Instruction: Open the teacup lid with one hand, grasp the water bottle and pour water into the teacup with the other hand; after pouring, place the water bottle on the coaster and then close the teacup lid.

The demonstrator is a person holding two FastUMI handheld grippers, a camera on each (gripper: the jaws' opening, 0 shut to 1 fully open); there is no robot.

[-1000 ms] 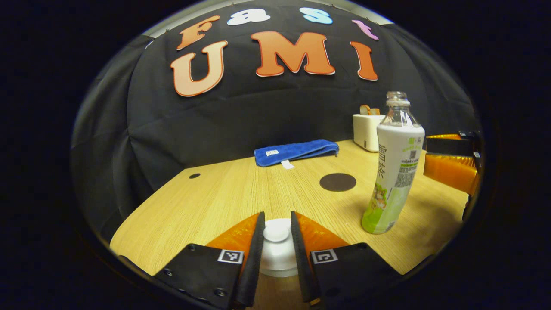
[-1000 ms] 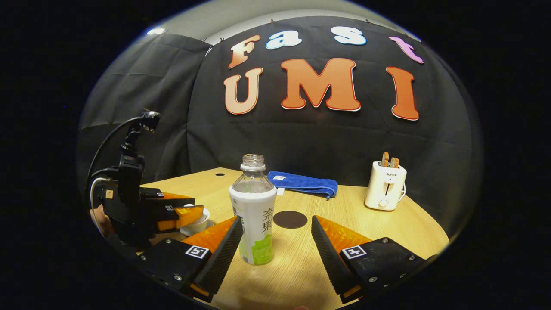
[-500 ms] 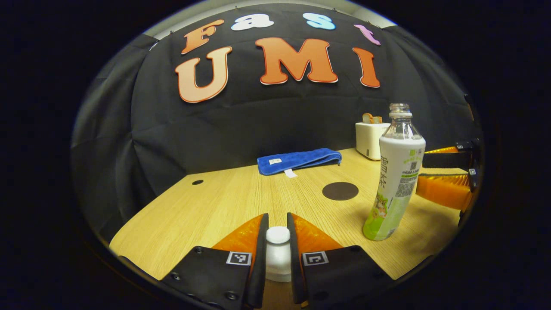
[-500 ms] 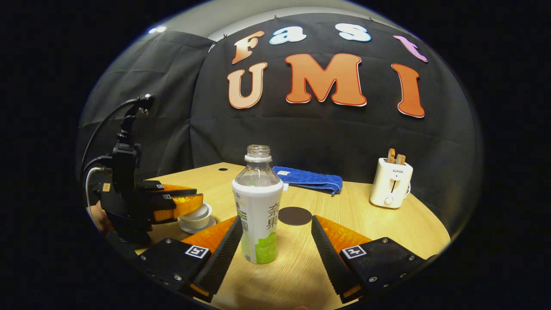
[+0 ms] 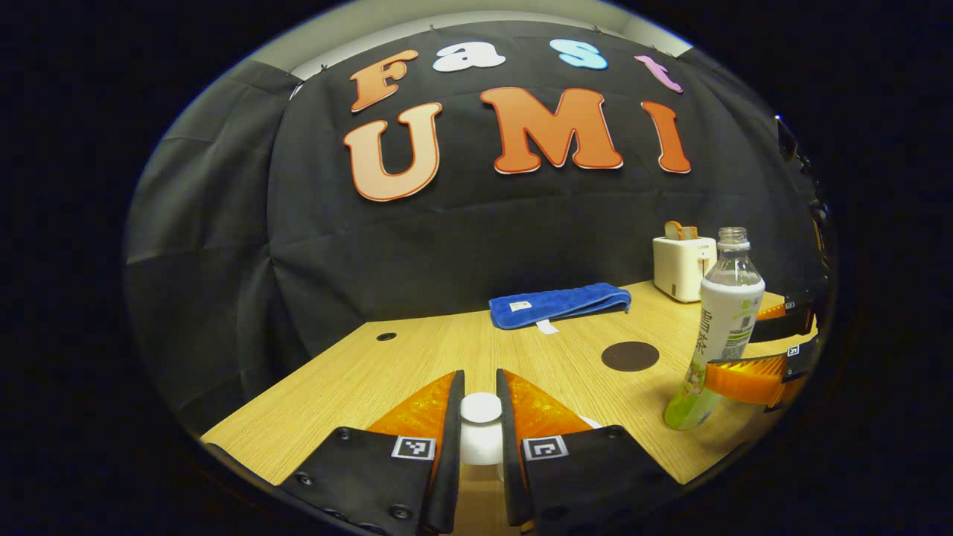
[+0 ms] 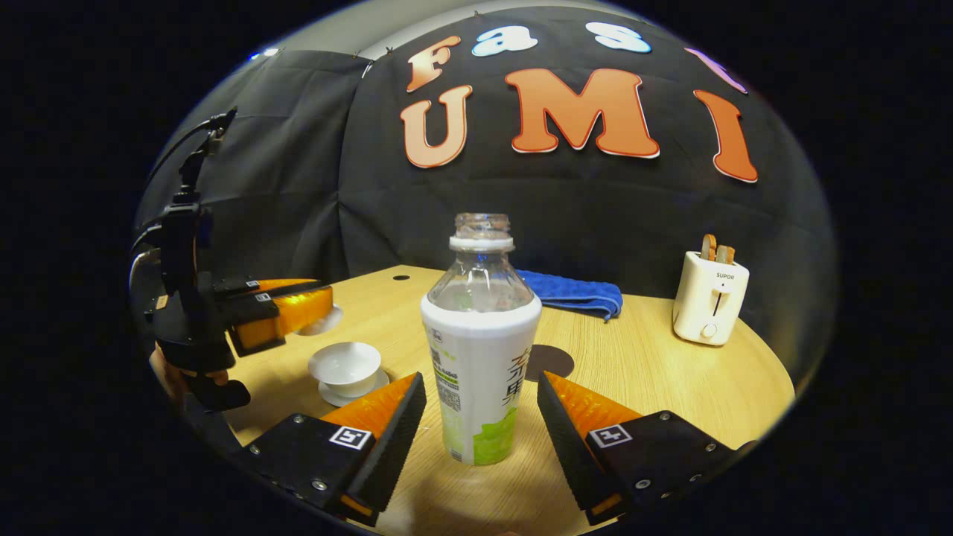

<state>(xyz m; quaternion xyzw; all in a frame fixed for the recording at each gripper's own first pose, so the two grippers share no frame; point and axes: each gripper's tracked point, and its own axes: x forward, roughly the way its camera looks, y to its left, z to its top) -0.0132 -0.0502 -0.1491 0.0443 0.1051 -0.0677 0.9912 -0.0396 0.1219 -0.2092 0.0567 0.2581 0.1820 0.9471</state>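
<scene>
Left gripper view: the left gripper [image 5: 480,417] sits low in the frame, its fingers pinched on the knob of the lid [image 5: 481,434], which looks lifted above the surface [image 5: 417,357]. At the right edge the bottle [image 5: 721,327] stands upright and uncapped, with the right gripper's fingers on either side of it. The coaster [image 5: 630,356] lies just left of the bottle; a blue towel [image 5: 558,305] and a toaster [image 5: 683,266] sit behind.

Right gripper view: the right gripper [image 6: 480,428] is wide open around the bottle [image 6: 480,357] — neither finger touching yet. Close squarely on the labelled body (low grips tip it) before lifting. The open teacup [image 6: 345,365] on its saucer sits at lower left, and above it the left gripper [image 6: 287,313] holds the lid — keep it aside, since it hangs near the pouring path. The coaster [image 6: 555,361] peeks out behind the bottle.
</scene>
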